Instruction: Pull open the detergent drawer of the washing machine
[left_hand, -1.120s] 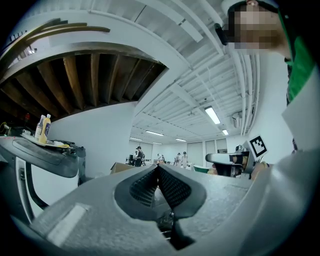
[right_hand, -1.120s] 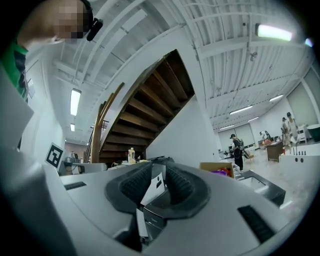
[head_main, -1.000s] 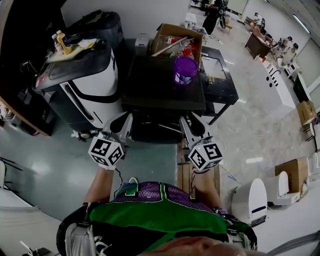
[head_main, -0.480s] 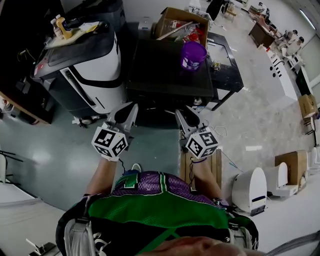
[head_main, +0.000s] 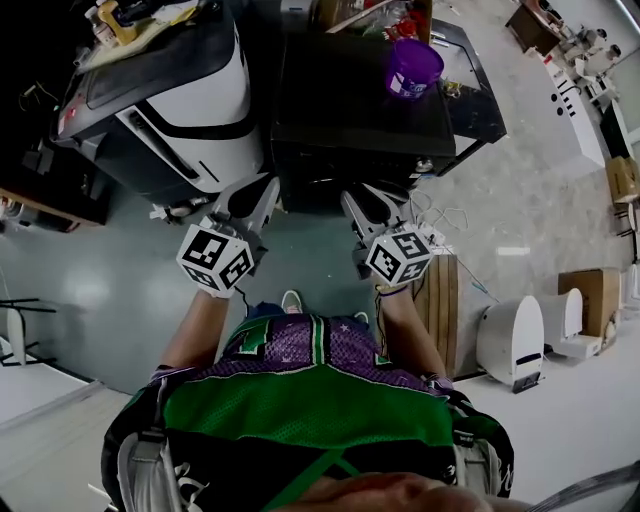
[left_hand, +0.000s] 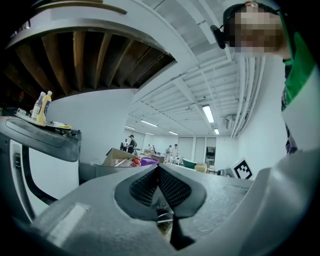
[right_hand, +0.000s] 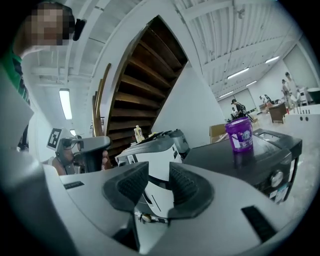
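A black washing machine stands just ahead of me, and the head view shows only its flat dark top. Its front panel with a round knob appears at the right of the right gripper view. I cannot make out the detergent drawer in any view. My left gripper is level near the machine's left front corner, its pads touching with nothing between them. My right gripper is level before the machine's front. It is open by a narrow gap and holds nothing.
A purple bucket sits on the machine's top. Close on the left stands a white-and-black appliance with bottles on it. On the floor to the right are a wooden pallet, cables, a white bin and a cardboard box.
Both grippers have moved forward and down toward the machine's front, the right one further. The machine now fills more of the head view. Neither gripper's jaws look changed.
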